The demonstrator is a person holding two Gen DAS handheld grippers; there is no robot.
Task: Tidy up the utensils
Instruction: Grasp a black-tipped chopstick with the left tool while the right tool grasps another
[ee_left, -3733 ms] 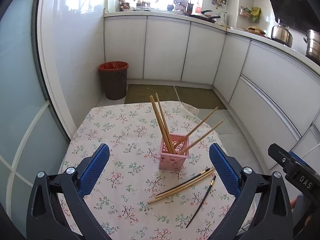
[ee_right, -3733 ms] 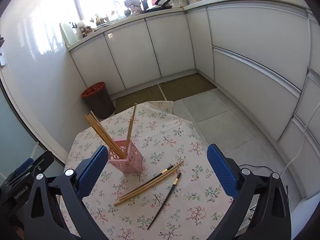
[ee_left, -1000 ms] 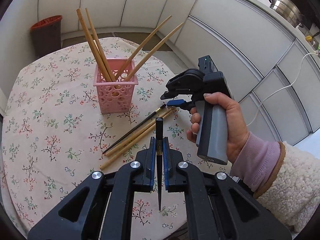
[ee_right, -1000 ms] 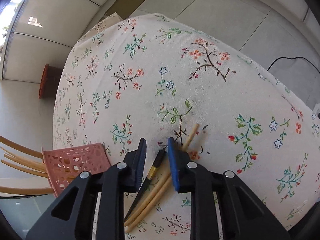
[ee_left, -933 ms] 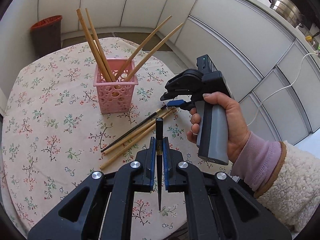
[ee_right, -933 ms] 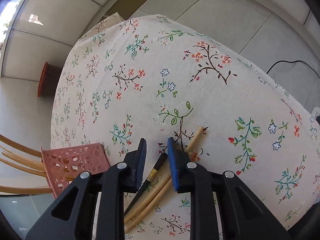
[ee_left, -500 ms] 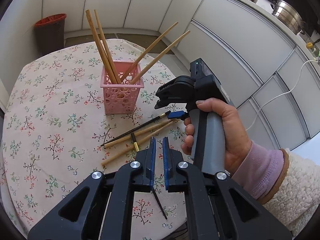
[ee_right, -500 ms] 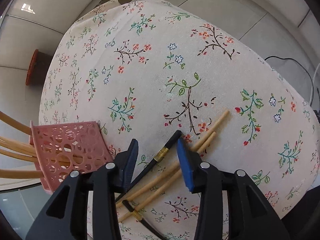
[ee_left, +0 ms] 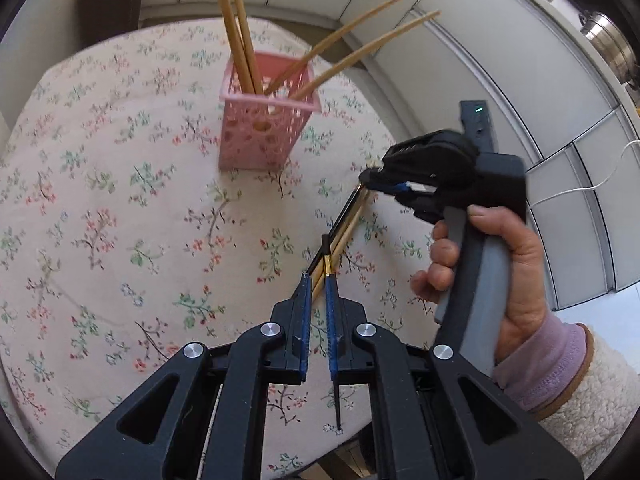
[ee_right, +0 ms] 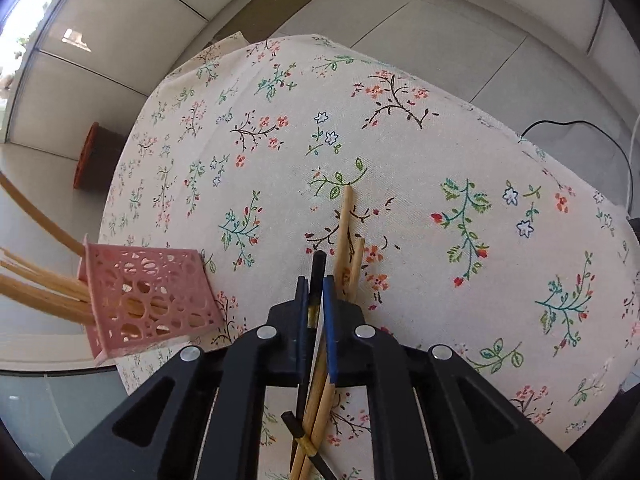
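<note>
In the right wrist view my right gripper (ee_right: pixel 315 284) has its jaws closing on a black chopstick (ee_right: pixel 319 264), and the pads press its sides near the gold band. Two wooden chopsticks (ee_right: pixel 345 232) lie beside it on the floral tablecloth. A second black chopstick (ee_left: pixel 328 248) lies across them. It runs under one finger of my left gripper (ee_left: pixel 318 280), which is shut, with only cloth showing in its narrow gap. The pink basket (ee_left: pixel 266 136) holds several wooden chopsticks. A hand holds the right gripper (ee_left: pixel 366 182) at the chopsticks' far ends.
A dark bin with a red rim (ee_left: pixel 110 4) stands on the floor beyond the round table. White cabinets curve around the right, with steel pots (ee_left: pixel 608 36) on the counter. A black cable (ee_right: pixel 580 128) lies on the floor past the table's edge.
The right gripper opened wider, slid along the black chopstick and closed on it. The left gripper sank toward the table. The chopstick it held between its pads now lies slanted beneath it.
</note>
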